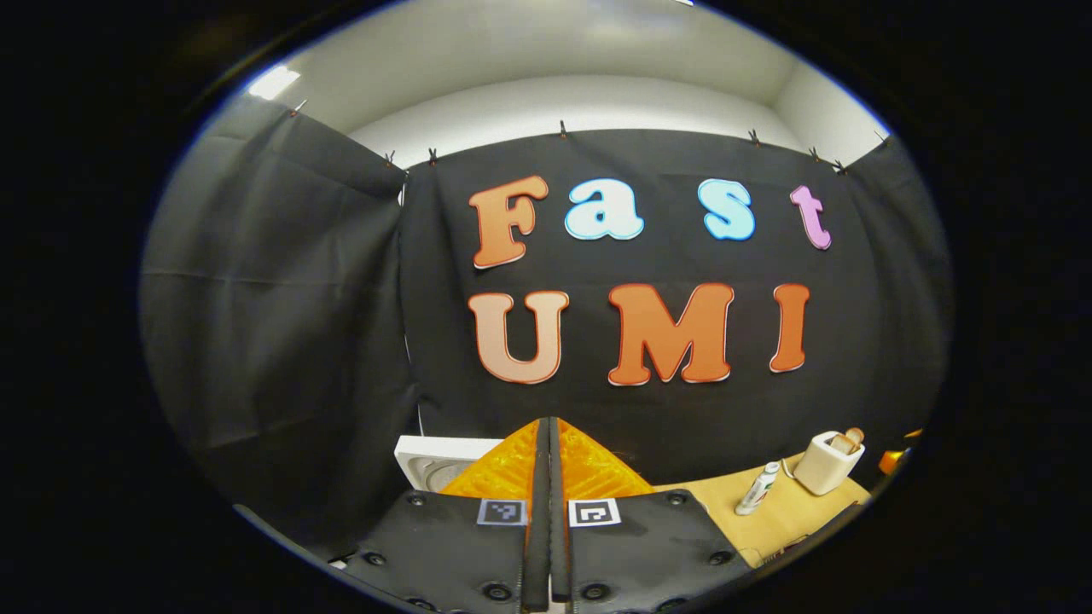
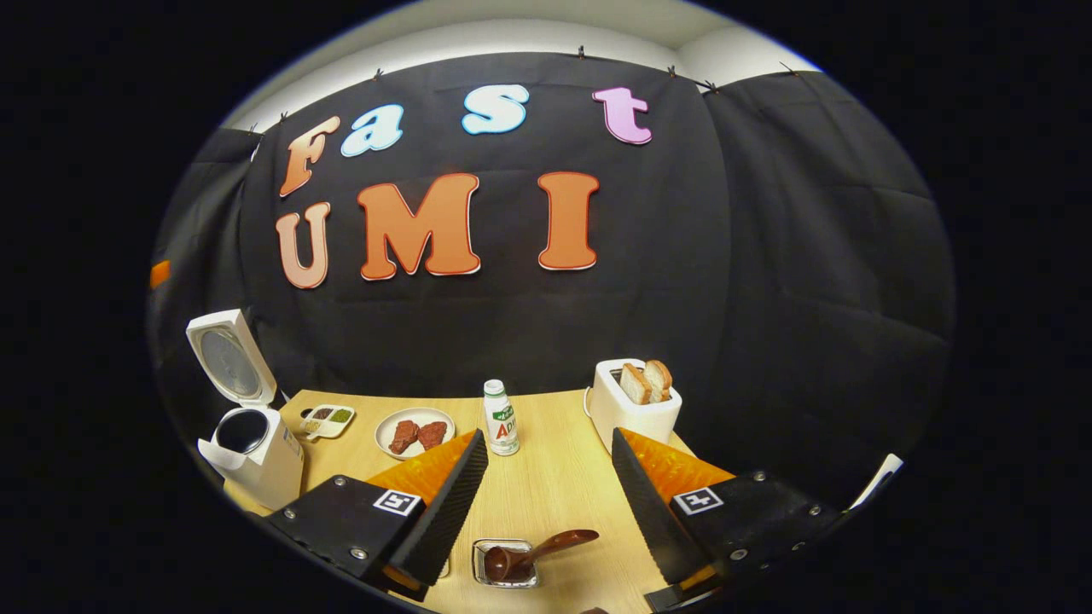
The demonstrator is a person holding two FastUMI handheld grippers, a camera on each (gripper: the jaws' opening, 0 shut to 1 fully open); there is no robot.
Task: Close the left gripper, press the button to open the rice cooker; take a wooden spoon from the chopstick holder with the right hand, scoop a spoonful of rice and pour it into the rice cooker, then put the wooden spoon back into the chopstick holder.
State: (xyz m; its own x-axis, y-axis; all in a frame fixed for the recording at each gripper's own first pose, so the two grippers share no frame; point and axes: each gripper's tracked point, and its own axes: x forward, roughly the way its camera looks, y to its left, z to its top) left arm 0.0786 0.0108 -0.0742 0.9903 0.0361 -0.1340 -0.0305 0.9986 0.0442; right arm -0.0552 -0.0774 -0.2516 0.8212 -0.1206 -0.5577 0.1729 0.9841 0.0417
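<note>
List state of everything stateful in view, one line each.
Rice cooker: lid up, pot open.
Wooden spoon: lying with its bowl in a small clear dish, not held.
Toaster: two bread slices sticking up from the slots.
Bottle: upright, capped.
Plate: holds two pieces of meat.
Left tongs: shut, empty.
Right tongs: open, empty.

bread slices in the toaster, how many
2, side by side, standing up out of the toaster slot: one bread slice on the left, the other on the right.
</note>
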